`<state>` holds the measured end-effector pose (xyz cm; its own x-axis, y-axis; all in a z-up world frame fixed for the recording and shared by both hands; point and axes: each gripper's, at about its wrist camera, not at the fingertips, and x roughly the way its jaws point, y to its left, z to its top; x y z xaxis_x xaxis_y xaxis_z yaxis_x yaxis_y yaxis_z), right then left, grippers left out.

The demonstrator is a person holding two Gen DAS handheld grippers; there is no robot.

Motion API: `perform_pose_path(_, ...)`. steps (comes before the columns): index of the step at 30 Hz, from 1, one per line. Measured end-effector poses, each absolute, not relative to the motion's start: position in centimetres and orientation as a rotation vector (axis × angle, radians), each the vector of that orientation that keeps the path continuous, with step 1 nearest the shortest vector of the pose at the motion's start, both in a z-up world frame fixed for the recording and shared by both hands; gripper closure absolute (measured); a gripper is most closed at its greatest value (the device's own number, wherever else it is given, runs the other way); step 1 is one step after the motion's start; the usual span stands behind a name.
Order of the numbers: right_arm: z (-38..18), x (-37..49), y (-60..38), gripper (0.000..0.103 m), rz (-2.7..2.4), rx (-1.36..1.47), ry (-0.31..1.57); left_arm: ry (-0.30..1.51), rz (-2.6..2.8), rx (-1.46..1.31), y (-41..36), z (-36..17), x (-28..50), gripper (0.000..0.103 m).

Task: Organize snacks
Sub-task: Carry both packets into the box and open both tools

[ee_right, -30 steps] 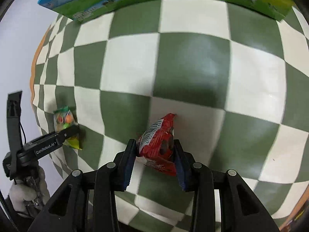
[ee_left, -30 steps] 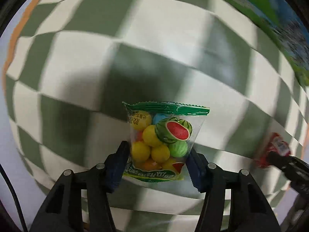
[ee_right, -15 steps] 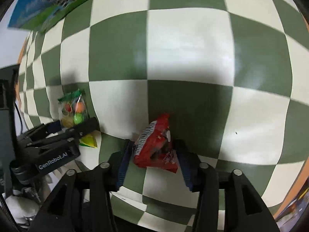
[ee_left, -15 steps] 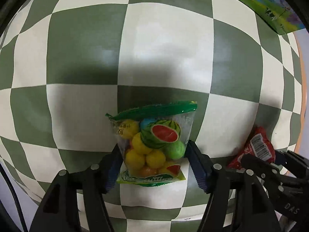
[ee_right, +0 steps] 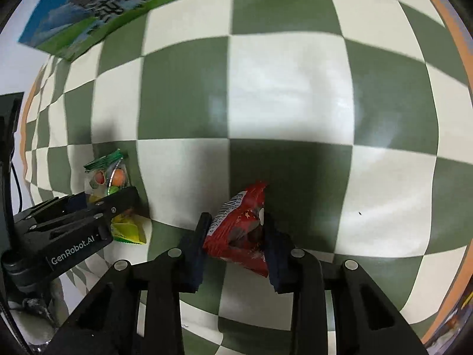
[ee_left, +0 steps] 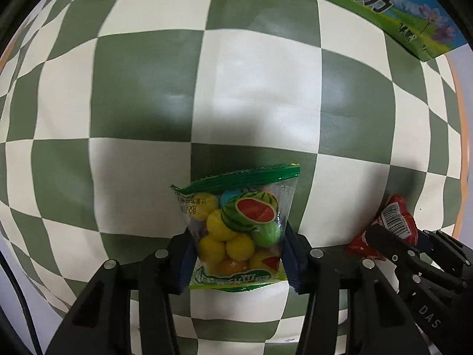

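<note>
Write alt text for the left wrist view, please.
The left gripper pinches a clear candy bag above a green-and-white checked cloth. At right, the right gripper holds a red packet; a green-blue box lies at top.

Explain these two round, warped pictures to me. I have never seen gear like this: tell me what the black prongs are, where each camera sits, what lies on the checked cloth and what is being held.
No robot arm here: a person carries a hand-held two-finger gripper in each hand, and each has a wide-angle camera looking along its fingers. That lens bends the picture.

The left wrist view looks down over the left gripper. Its jaws have just been closing and now press on a clear candy bag with a green top and a watermelon print. At the right edge you see the other tool.

The right wrist view shows the right gripper shut on a crumpled red snack packet with a barcode.

Below both is a green and white checked cloth. At its far edge lies a blue and green printed carton.
</note>
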<state>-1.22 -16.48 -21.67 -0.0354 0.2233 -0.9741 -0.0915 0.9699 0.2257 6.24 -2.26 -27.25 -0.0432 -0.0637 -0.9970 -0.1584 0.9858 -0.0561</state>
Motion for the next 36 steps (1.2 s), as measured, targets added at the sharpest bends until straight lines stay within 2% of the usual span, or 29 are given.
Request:
perform_pose_path(4,-19.3,-0.9,-17.6,0.068,0.304,0.160,1.551,1.589,0.048,-0.207,-0.6,-25.0,6.9,0.057)
perform_pose_path(11,-12.5,1.1,-18.9,0.068,0.373,0.267,1.441,1.426,-0.037,-0.303,0.0,-15.4,10.1,0.057)
perform_pose_path(16,-5.5,5.0,-17.9,0.068,0.411,0.310,1.299,1.286,-0.092,-0.286,1.6,-8.6,16.8,0.057)
perform_pose_path(20,-1.6,9.8,-16.9,0.068,0.393,0.287,1.192,1.231,-0.060,-0.235,3.5,-5.5,21.6,0.056)
perform_pose_path(26,-0.6,17.7,-16.7,0.068,0.313,0.231,1.155,1.279,-0.013,-0.187,5.7,-6.4,27.5,0.056)
perform_pose_path(36,-6.1,27.4,-16.9,0.068,0.188,0.147,1.275,1.445,0.096,-0.097,8.4,-13.9,33.1,0.056)
